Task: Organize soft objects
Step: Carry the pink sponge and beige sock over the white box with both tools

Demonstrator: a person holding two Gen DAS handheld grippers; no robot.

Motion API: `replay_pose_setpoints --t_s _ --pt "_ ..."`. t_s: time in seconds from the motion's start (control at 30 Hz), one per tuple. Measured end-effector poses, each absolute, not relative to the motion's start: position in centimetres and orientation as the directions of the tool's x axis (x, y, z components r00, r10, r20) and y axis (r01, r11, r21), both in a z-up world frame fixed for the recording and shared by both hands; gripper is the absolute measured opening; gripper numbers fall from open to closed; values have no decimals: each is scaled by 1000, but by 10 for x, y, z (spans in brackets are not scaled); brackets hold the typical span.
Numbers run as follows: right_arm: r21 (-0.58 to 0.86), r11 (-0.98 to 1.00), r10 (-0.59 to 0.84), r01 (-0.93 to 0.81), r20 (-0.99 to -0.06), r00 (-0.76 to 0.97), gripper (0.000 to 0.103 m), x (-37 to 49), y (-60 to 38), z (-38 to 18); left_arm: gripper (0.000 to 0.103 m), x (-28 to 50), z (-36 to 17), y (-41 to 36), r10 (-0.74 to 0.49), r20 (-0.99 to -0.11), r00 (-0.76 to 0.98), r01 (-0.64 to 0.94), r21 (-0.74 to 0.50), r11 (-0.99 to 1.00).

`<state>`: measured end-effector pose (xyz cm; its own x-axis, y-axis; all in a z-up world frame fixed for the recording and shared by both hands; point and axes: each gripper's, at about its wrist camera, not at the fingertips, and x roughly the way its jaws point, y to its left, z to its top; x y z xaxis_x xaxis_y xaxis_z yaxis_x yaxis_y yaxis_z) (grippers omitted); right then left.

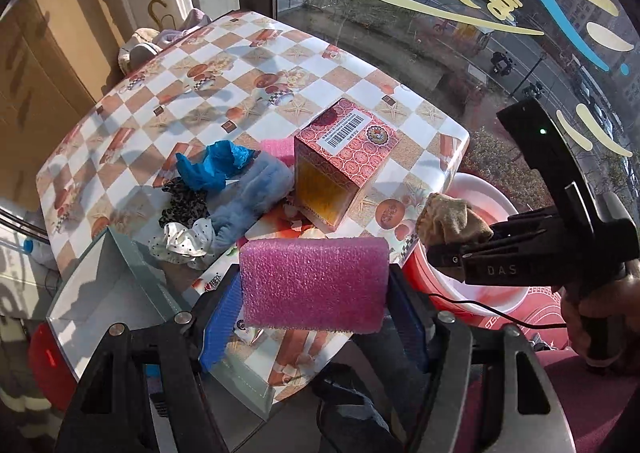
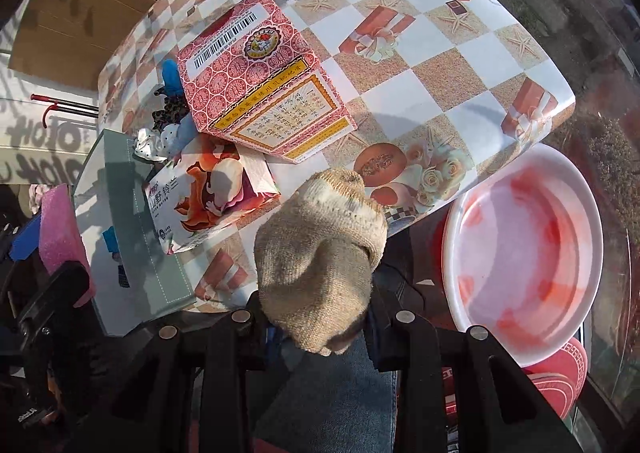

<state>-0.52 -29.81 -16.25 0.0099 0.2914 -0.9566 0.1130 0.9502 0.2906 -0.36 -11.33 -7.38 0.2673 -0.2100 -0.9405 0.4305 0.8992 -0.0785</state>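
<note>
Soft things lie heaped on the checked, gift-patterned surface (image 1: 340, 81), left of the tall red patterned carton (image 1: 340, 161): a pale blue fleecy cloth (image 1: 248, 201), a crumpled blue glove (image 1: 218, 165), a leopard-print scrunchie (image 1: 186, 203) and a white dotted one (image 1: 182, 243). Nearer than the carton, the left tool (image 1: 316, 285) clamps a pink foam sponge block (image 1: 316, 283). Right of the carton, the right tool (image 2: 320, 313) pinches a beige knitted sock (image 2: 320, 253) beside a round white-and-red plastic basin (image 2: 528, 245).
</note>
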Motion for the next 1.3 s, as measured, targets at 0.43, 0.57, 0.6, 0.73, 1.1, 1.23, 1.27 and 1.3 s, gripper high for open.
replay_pose_setpoints --t_s 0.43,0.57,0.6,0.73,1.1,1.23,1.27,1.3 --pt "327 900 355 -288 -934 49 35 23 -141 -108 73 -44 -64 35 5 -933 360 -32 -7 999" --pt "371 862 412 -346 -910 50 35 30 -97 -90 73 -52 -68 56 50 -936 349 -106 13 994" --pt "378 854 422 -356 -905 50 35 31 -86 -87 73 -53 -69 59 60 -936 348 -117 20 993" --pt "365 830 417 -421 -908 34 35 21 -57 -88 73 -58 -74 65 83 -937 340 -132 40 991" --pt "370 830 392 -418 -919 -34 35 15 -48 -107 73 -61 -84 71 100 -945 312 -129 63 990" --pt "368 831 390 -418 -920 -34 35 14 -48 -106 73 -62 -84 72 101 -945 313 -126 64 990" --pt "366 831 389 -418 -921 -33 35 14 -48 -106 73 -62 -84 72 100 -944 314 -125 64 990" --pt "365 833 388 -416 -921 -33 35 14 -48 -107 73 -62 -84 72 100 -944 315 -126 63 990"
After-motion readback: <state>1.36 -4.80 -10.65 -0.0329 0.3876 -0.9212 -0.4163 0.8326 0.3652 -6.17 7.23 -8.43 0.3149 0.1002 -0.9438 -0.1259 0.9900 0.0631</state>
